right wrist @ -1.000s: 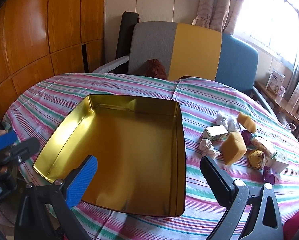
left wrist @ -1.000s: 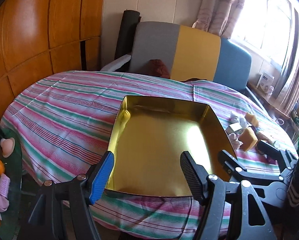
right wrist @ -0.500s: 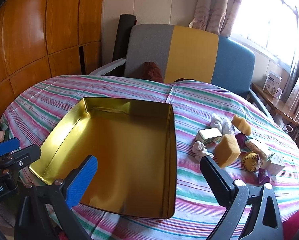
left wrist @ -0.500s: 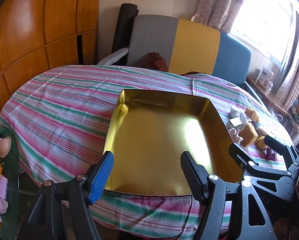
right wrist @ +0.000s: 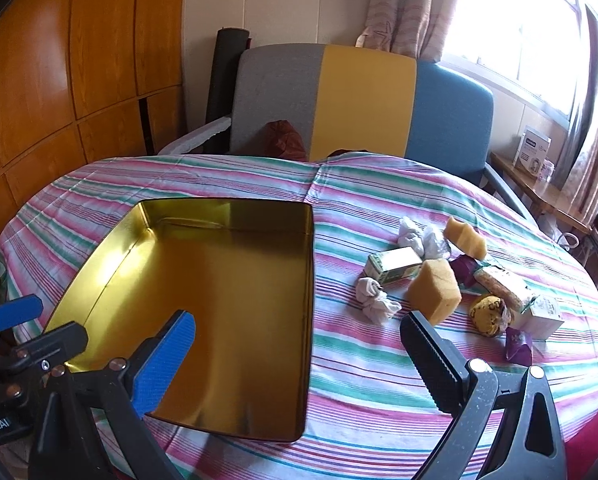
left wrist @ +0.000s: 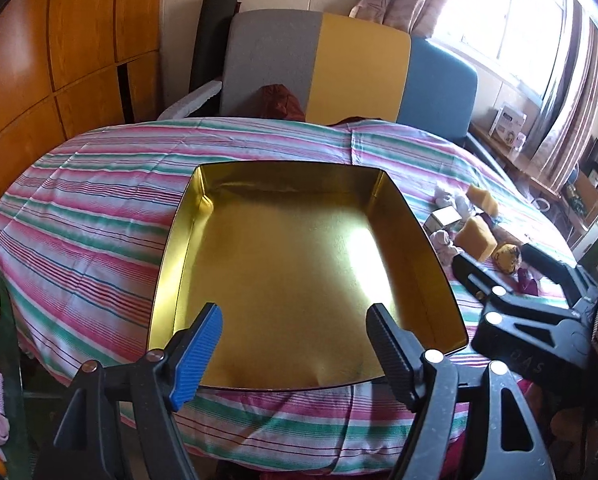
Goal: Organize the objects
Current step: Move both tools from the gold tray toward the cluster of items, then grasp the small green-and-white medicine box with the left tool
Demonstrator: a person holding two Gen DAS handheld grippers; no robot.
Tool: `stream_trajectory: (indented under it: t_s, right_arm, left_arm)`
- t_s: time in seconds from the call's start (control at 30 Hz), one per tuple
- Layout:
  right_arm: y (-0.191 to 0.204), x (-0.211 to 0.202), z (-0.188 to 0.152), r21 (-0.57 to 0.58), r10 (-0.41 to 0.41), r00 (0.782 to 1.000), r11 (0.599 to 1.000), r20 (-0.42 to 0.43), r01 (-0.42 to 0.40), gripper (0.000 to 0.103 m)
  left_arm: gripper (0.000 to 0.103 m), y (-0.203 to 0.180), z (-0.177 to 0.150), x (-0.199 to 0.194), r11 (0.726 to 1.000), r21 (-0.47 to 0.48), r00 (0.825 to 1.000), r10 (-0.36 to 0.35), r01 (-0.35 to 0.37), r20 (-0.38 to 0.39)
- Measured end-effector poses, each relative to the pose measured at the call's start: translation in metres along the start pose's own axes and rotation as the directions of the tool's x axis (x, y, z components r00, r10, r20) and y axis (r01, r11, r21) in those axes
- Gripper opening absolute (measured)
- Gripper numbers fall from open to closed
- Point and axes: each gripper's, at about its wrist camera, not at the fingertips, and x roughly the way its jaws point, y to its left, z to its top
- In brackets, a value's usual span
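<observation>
Striped tablecloth (right wrist: 227, 178), gold tin (right wrist: 99, 256) empty, snacks (right wrist: 435, 290) beside it

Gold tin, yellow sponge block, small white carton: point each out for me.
gold tin (right wrist: 203, 292), right wrist view, bare floor.
yellow sponge block (right wrist: 435, 290), right wrist view, front face.
small white carton (right wrist: 395, 263), right wrist view, top face.

Tray (right wrist: 203, 300): gold-toned metal, glossy, smooth, reflective inside. Bench cover (right wrist: 379, 368): striped woven cloth, matt, lightly creased. Wall panels (right wrist: 39, 92): varnished wood, glossy. Sponge block (right wrist: 435, 290): yellow foam, porous, matt. Chair back (right wrist: 363, 100): matt fabric.
</observation>
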Motion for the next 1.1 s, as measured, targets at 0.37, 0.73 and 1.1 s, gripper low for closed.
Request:
stream_trajectory:
  t_s: [0.37, 0.73, 1.1]
  right_arm:
    - [-0.077, 0.004, 0.005, 0.094, -0.037, 0.999, 0.995, -0.033, 0.040, 0.103]
    - [-0.224, -0.003, 0.008, 0.287, -0.149, 0.986, 0.944, -0.072, 0.163, 0.103]
    - [-0.304, 0.020, -0.019, 0.535, 0.007, 0.998, 0.845, -0.057, 0.025, 0.103]
  left_arm:
    - [0.075, -0.045, 0.030, -0.002, 0.988, 0.153, 0.999, -0.020, 0.014, 0.037]
    - [0.075, -0.114, 0.049, 0.011, 0.927, 0.374, 0.997, -0.018, -0.012, 0.077]
    - [0.074, -0.180, 0.055, 0.045, 0.851, 0.526, 0.999, -0.031, 0.014, 0.023]
